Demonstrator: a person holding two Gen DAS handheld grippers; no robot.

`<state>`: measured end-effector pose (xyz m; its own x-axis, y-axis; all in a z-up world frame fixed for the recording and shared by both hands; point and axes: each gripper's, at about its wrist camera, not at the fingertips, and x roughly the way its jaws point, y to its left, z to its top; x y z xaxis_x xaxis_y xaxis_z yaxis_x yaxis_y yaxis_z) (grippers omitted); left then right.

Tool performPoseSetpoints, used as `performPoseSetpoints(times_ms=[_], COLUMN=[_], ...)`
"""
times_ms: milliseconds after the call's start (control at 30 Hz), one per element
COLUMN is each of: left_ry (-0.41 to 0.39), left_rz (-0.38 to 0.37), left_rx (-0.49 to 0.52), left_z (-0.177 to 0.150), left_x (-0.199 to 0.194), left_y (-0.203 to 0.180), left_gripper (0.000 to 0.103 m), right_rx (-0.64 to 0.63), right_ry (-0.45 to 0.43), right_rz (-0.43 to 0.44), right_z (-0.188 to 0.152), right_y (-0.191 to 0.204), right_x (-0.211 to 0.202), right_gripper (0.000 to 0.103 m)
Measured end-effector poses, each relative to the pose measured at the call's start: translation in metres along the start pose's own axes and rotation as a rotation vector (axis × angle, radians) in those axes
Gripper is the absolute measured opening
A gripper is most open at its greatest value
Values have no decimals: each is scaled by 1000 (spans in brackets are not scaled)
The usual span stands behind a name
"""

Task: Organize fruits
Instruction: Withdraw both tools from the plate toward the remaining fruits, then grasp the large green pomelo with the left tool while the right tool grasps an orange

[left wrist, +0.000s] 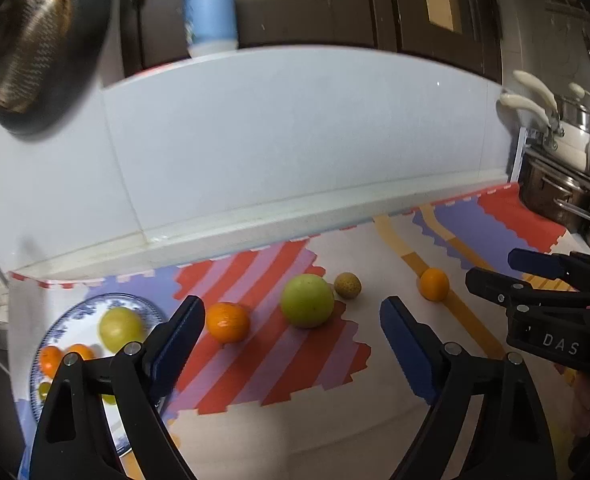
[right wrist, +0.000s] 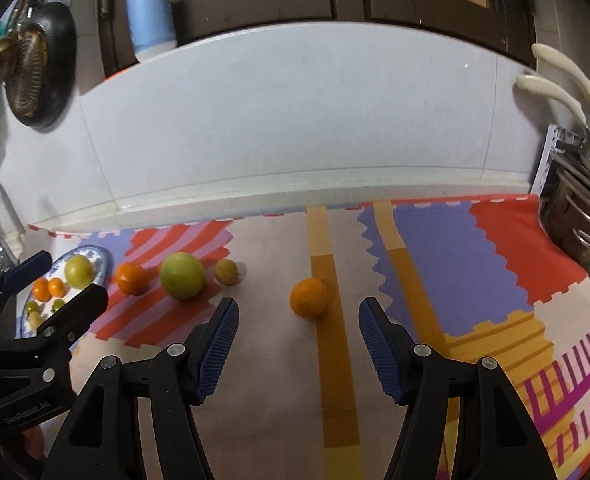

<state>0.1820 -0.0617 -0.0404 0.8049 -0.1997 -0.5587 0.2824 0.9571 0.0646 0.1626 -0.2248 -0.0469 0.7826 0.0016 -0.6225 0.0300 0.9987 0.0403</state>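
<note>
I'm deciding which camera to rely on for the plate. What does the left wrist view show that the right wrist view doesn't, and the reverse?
Only the left wrist view shows the right gripper from the side, at its right edge.

Only the right wrist view shows the left gripper open above the plate, and the mat's magenta striped corner.

Both show the green apple, the two loose oranges, the small brownish fruit and the blue bottle.
</note>
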Motion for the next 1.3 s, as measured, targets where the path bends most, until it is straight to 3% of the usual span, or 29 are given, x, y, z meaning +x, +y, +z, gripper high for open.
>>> performPoseSetpoints(times_ms=[333, 767, 1000, 1300], left_ry=[59, 151, 190, 251], left_rz=[-54, -104, -90, -104], left_rx=[56, 70, 116, 94], left_z=[0, -3, -1, -3], left_x=[48, 89, 107, 123], left_y=[-3, -5, -11, -9], left_gripper=[71, 60, 55, 50], right_rx=[1, 24, 37, 24], right_ry=[62, 104, 121, 148], right_rz=[-31, -37, -33, -30], right_z=[0, -4, -2, 1], right_y=[-10, -17, -20, -16], right_x=[45, 76, 86, 94], right_gripper=[63, 62, 56, 46])
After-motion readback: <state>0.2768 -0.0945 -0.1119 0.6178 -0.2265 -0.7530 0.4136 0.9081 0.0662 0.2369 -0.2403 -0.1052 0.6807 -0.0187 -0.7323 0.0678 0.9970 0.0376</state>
